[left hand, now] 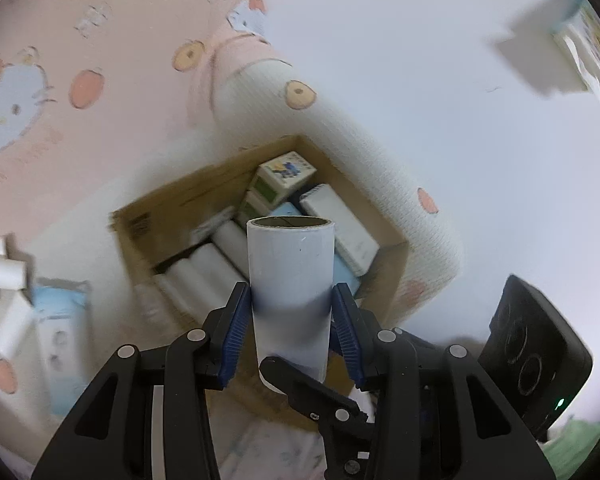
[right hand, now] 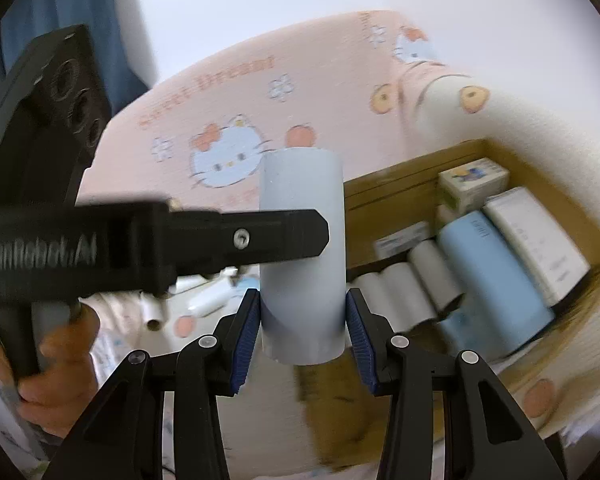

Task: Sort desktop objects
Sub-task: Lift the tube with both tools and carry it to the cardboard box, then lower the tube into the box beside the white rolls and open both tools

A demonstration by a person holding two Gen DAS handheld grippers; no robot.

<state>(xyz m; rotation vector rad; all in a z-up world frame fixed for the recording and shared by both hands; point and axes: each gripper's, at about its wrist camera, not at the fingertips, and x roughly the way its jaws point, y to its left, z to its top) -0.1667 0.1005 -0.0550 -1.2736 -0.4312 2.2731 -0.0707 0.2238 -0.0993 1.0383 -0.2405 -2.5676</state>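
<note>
Pink cartoon-cat blanket (right hand: 236,120) over bedding; plain white wall (left hand: 420,60); blue curtain (right hand: 80,4).

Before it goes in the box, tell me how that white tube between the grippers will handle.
The white tube is probably light and crushable: its open end shows a thin cardboard wall. Being round, it will likely roll once released. Its smooth surface could slip between the blue pads.

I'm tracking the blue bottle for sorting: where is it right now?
The blue bottle lies in the cardboard box, right of centre in the right wrist view, between the white rolls and a white carton.
</note>
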